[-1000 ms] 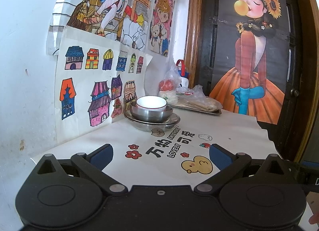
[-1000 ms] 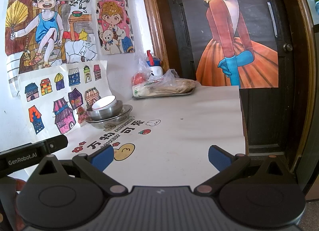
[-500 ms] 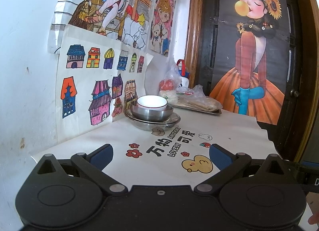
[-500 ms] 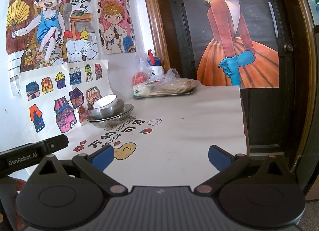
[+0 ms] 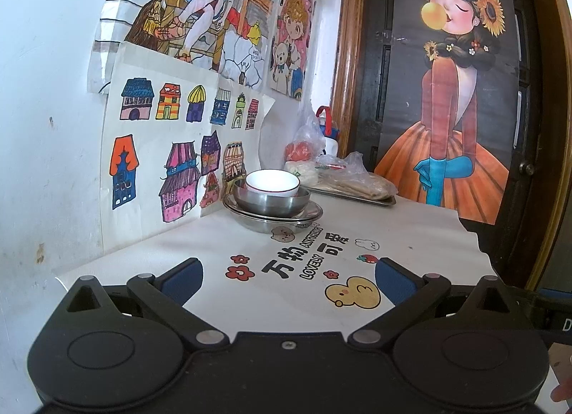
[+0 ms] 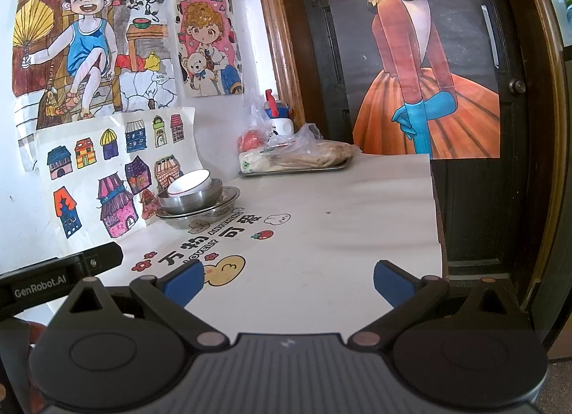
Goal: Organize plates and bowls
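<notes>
A white bowl (image 5: 272,182) sits inside a steel bowl (image 5: 271,202), which sits on a steel plate (image 5: 273,219), stacked against the wall at the table's far left. The stack also shows in the right wrist view: white bowl (image 6: 189,182), steel bowl (image 6: 191,201), steel plate (image 6: 200,215). My left gripper (image 5: 287,280) is open and empty, low over the near table edge, well short of the stack. My right gripper (image 6: 287,283) is open and empty, near the front edge, to the right of the left one.
A metal tray (image 5: 357,196) with bagged food (image 6: 304,156) and a bottle (image 6: 277,119) stands at the back by the door frame. Drawings hang on the left wall. The white table cover (image 6: 339,221) has printed cartoons. The table's right edge drops beside a dark door.
Both views have shifted only slightly; the grippers stay open and the stack has not moved.
</notes>
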{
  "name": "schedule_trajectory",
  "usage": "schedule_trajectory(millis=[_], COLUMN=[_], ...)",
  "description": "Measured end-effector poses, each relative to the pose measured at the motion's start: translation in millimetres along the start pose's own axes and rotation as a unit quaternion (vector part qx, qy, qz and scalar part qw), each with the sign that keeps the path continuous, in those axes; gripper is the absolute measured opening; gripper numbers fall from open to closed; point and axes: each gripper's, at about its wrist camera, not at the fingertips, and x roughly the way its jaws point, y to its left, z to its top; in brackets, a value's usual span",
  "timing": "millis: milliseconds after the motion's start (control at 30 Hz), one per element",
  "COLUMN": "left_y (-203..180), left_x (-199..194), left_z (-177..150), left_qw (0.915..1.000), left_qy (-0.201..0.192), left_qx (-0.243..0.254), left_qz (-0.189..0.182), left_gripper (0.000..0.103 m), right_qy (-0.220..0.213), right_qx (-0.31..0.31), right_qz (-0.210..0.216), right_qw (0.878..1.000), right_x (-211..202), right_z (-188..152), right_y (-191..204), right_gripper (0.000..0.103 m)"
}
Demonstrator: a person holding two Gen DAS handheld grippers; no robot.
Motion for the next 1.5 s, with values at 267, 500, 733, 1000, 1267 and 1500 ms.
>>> schedule_trajectory(millis=[267,500,733,1000,1267,1500], left_y=[0.0,0.0,-0.2,-1.0,-3.1,-2.4], left_x=[-0.7,-1.1,-2.2,-3.6,-6.4,-6.6], left_z=[0.2,-0.1,-0.2,-0.7,-0.2,-0.8], left_qw=[1.0000,1.0000,1.0000,1.0000,0.9999,0.9999], left_qy=[0.000,0.000,-0.002,-0.003,-0.012,-0.007], left_qx=[0.000,0.000,0.000,0.000,0.000,-0.014], left_qz=[0.000,0.000,0.000,0.001,-0.001,-0.003], left_gripper=[0.102,0.102,0.102,0.102,0.102,0.102], right_qy=[0.000,0.000,-0.002,-0.003,-0.003,-0.003], right_qx=[0.000,0.000,-0.001,-0.001,-0.001,-0.001], right_qz=[0.000,0.000,0.000,0.000,0.000,0.000], right_qw=[1.000,1.000,1.000,1.000,1.000,1.000], right_x=[-0.4,-0.6,-0.9,-1.4,-1.5,-1.5], right_z=[0.0,-0.4,0.8,0.4,1.6,2.3], right_y=[-0.1,-0.2,3.2,2.4,3.8,4.8], right_gripper=[0.103,0.103,0.103,0.103,0.103,0.103])
